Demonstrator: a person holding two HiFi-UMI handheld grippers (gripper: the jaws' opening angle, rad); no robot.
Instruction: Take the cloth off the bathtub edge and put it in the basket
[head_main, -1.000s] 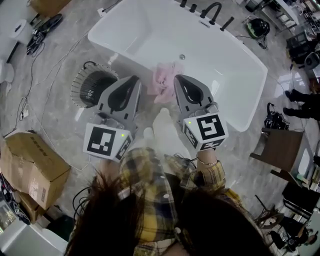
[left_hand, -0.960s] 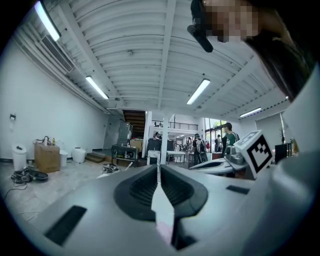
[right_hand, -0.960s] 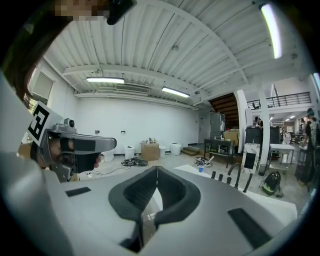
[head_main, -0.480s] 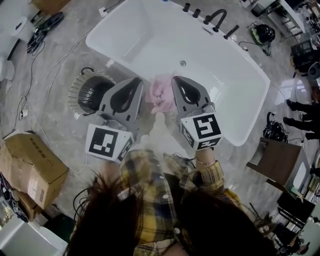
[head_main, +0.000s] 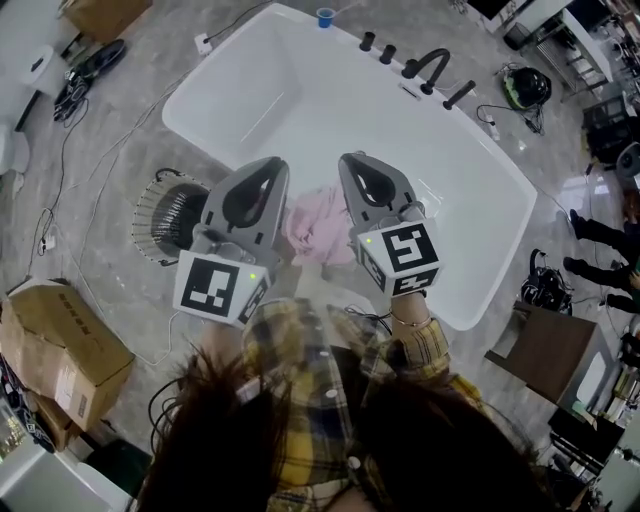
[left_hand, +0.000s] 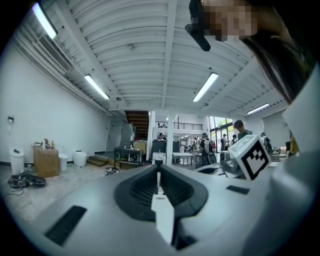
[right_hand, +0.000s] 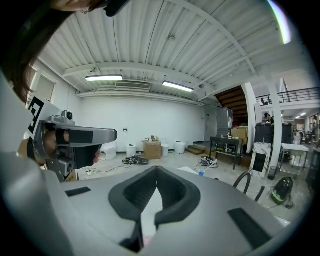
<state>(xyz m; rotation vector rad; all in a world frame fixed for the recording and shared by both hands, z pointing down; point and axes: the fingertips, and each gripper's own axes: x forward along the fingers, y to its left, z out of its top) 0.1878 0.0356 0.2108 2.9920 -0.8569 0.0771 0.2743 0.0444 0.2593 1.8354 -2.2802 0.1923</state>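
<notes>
A crumpled pink cloth lies on the near edge of the white bathtub. In the head view it sits between my two grippers, below them. My left gripper is shut with nothing in it; its tips reach over the tub rim. My right gripper is shut and empty too, level beside the left one. The round dark wire basket stands on the floor left of the tub, partly hidden by the left gripper.
Black taps and a blue cup are on the tub's far rim. A cardboard box sits at the left, cables trail over the floor, and a brown stool stands at the right.
Both grippers have moved forward together toward the tub. The cloth, earlier ahead of their tips, now lies between and beneath them. Both stay shut.
</notes>
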